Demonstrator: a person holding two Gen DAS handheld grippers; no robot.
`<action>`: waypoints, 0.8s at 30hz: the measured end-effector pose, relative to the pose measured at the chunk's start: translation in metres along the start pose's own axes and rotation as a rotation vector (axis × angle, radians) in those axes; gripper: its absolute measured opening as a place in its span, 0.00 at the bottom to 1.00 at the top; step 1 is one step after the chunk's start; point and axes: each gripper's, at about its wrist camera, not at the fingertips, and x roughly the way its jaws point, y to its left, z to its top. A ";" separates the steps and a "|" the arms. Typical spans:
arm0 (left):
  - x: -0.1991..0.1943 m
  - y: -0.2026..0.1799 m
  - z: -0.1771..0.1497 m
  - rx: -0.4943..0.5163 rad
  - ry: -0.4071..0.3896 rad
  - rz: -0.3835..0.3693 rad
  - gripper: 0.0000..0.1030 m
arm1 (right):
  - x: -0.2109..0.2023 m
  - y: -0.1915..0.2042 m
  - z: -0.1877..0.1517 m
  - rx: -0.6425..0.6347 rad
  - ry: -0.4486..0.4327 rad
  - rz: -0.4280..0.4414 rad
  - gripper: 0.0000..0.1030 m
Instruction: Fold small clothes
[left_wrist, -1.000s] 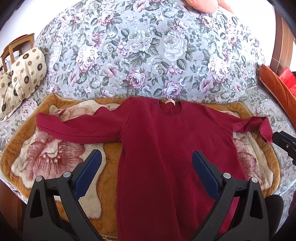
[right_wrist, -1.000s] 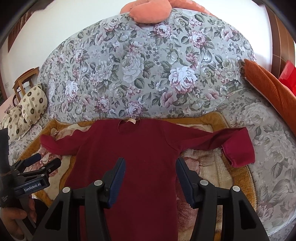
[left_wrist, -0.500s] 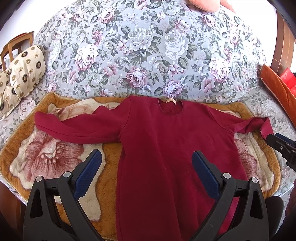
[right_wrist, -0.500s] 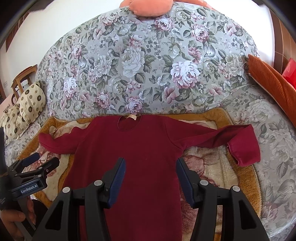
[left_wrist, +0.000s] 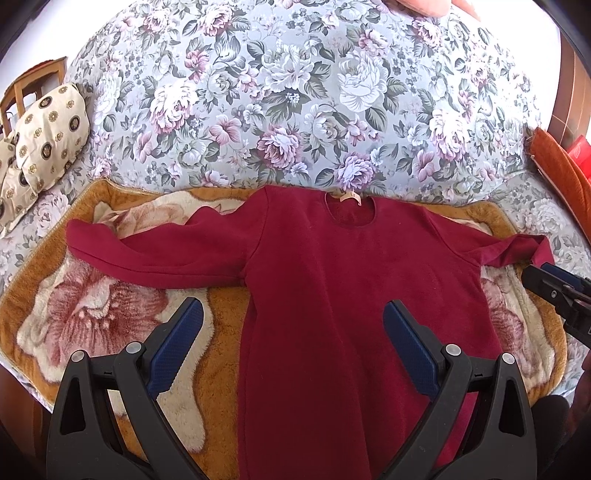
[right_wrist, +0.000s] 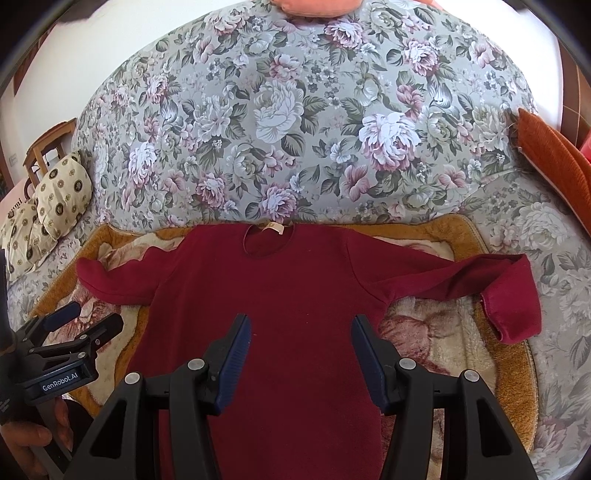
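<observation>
1. Our red top (left_wrist: 332, 295) lies flat on the plush mat (left_wrist: 48, 258), neck far, sleeves spread.
2. Both the left gripper (left_wrist: 291, 343) and right gripper (right_wrist: 301, 354) hover with jaws wide, empty.
3. We should pinch each cuff cleanly and fold the sleeves inward.

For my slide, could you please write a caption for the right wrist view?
Open right gripper above a dark red shirt spread flat on a plush blanket.
</observation>
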 end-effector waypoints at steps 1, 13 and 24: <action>0.001 0.000 0.000 -0.001 0.002 0.000 0.96 | 0.003 0.001 0.001 -0.002 0.005 0.001 0.53; 0.019 0.008 0.004 -0.010 0.019 0.010 0.96 | 0.029 0.018 0.008 -0.036 0.031 0.017 0.53; 0.039 0.025 0.010 -0.039 0.037 0.030 0.96 | 0.059 0.040 0.015 -0.064 0.064 0.037 0.53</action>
